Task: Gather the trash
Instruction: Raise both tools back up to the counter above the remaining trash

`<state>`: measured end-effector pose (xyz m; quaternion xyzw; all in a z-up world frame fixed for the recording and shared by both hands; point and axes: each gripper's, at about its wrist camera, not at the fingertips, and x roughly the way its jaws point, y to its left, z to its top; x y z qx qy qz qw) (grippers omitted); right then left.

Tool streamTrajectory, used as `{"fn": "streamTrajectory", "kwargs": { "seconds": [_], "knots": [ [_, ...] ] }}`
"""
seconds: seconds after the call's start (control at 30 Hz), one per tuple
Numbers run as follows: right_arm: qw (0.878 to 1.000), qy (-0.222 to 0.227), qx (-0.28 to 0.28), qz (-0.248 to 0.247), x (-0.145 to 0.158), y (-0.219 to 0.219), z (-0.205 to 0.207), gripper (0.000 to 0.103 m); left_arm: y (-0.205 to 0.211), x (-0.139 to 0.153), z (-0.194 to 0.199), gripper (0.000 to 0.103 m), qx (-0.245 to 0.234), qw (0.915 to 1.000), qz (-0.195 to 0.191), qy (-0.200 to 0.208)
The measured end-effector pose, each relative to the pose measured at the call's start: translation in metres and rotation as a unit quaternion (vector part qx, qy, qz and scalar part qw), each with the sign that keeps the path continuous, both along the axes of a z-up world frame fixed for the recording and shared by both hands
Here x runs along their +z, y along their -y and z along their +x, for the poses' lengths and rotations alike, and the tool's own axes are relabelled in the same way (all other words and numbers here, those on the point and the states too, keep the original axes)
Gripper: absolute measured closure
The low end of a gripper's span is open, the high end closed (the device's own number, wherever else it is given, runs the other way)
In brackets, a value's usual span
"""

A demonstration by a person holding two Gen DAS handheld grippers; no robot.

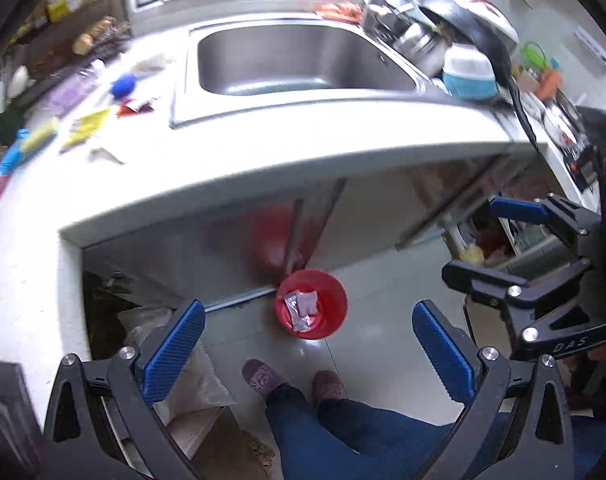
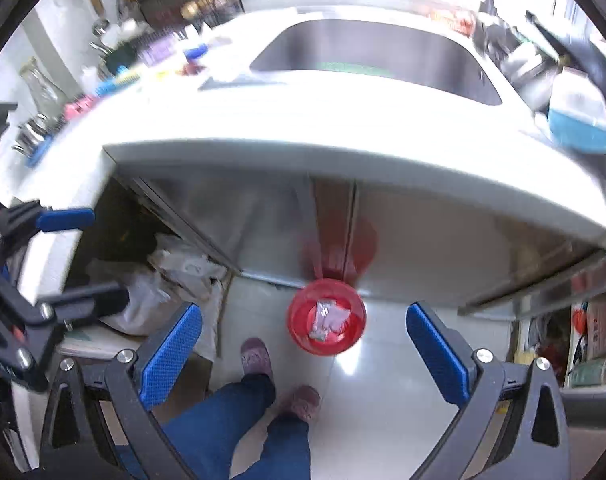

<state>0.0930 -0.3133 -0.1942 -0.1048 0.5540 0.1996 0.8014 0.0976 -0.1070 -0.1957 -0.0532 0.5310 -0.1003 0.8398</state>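
Tiled floor (image 1: pixel 383 292), red bin (image 1: pixel 327 300) with wrappers (image 1: pixel 301 308), 2 empty wide-spread grippers above

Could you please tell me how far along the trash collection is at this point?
Partly done. The red bin on the floor already holds a few wrappers. Nothing is in hand: the left gripper and right gripper are both open and empty above the bin. Still left: the yellow wrapper, red wrapper and other scraps on the countertop left of the sink.
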Motion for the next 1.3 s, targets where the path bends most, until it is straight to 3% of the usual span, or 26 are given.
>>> {"fn": "streamTrajectory", "kwargs": {
  "seconds": [0.23,0.67,0.93,1.3],
  "knots": [
    [0.998,0.039,0.048,0.017,0.046,-0.024,0.009,0.001,-0.028,0.034,-0.002,0.0,0.041,0.9988,-0.013,0.023],
    [0.989,0.068,0.121,0.042,0.063,-0.105,0.058,0.001,-0.126,0.071,0.04,0.0,0.088,0.9948,-0.009,0.05],
    [0.985,0.063,0.158,0.038,0.055,-0.167,0.094,0.001,-0.195,0.057,0.067,0.0,0.123,0.9916,-0.014,0.039],
    [0.98,0.023,0.195,0.015,0.008,-0.23,0.117,0.001,-0.258,0.014,0.085,0.0,0.142,0.9896,-0.021,-0.002]
  ]
}}
